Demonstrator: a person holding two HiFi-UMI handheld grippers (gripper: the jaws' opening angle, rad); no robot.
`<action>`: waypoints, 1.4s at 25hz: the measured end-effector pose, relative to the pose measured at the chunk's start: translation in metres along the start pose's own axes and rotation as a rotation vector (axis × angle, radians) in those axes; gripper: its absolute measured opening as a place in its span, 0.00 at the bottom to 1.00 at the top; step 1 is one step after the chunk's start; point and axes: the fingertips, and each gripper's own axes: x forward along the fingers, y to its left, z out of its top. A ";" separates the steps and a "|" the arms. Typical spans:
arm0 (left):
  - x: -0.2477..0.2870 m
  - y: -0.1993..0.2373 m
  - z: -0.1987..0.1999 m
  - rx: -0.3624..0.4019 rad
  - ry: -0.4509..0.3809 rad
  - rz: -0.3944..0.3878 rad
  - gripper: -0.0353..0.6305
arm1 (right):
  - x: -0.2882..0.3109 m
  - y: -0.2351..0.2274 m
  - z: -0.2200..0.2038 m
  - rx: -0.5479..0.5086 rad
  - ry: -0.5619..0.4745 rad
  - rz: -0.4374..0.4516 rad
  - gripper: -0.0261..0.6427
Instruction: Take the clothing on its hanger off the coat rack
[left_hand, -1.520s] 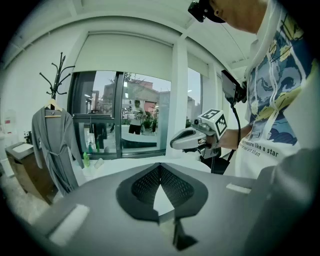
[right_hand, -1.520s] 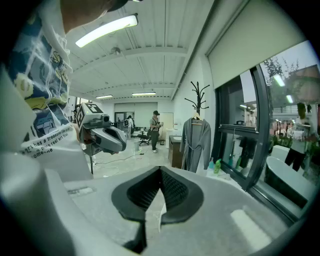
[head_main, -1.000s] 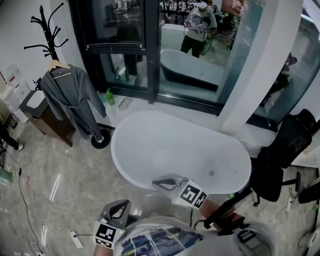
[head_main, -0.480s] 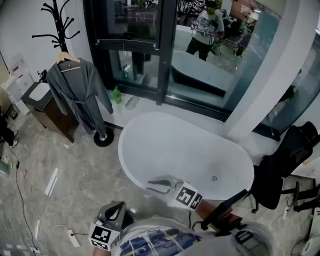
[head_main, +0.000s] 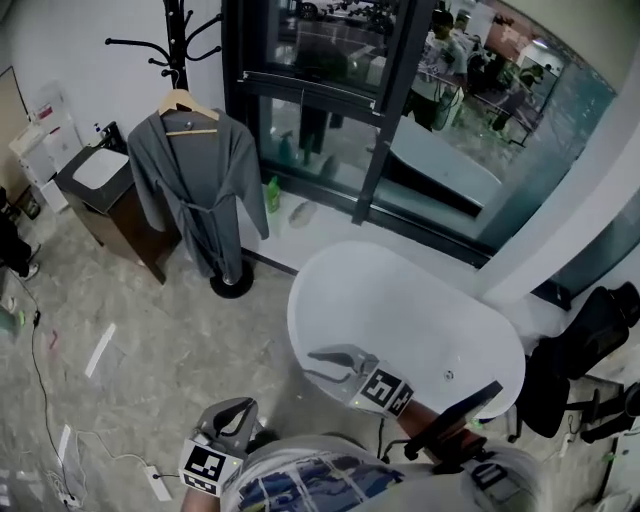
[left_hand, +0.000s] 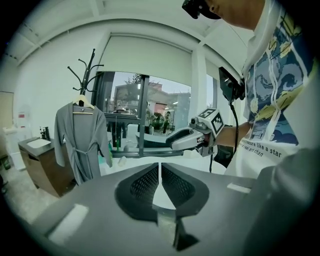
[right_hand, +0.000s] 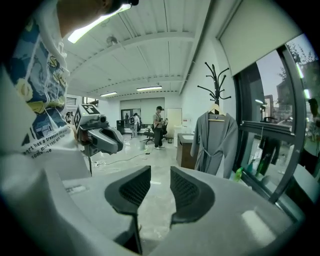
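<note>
A grey robe (head_main: 195, 190) hangs on a wooden hanger (head_main: 185, 105) from the black coat rack (head_main: 178, 40) at the upper left of the head view. It also shows as the robe (left_hand: 80, 145) left of centre in the left gripper view and the robe (right_hand: 215, 142) right of centre in the right gripper view. Both grippers are far from it, close to my body. My left gripper (head_main: 232, 418) (left_hand: 160, 165) is shut and empty. My right gripper (head_main: 335, 362) (right_hand: 160, 172) has just been opening and holds nothing between its jaws.
A white bathtub (head_main: 320, 290) lies between me and the black-framed glass wall (head_main: 330, 100). A dark cabinet with a basin (head_main: 105, 190) stands left of the rack. A green bottle (head_main: 272, 195), a black office chair (head_main: 590, 340) and floor cables with a power strip (head_main: 155, 485) are also present.
The scene has shifted right in the head view, bringing the rack and robe nearer the centre and larger. The right gripper's jaws have parted; the left gripper stays shut.
</note>
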 end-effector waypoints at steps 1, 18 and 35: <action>-0.007 0.016 0.000 -0.002 0.013 -0.002 0.09 | 0.016 -0.003 0.010 -0.007 -0.002 0.000 0.22; -0.029 0.211 0.021 -0.054 -0.040 0.102 0.09 | 0.182 -0.165 0.106 -0.151 0.039 -0.037 0.28; 0.059 0.358 0.107 -0.089 -0.058 0.280 0.09 | 0.302 -0.496 0.252 -0.301 0.070 -0.106 0.44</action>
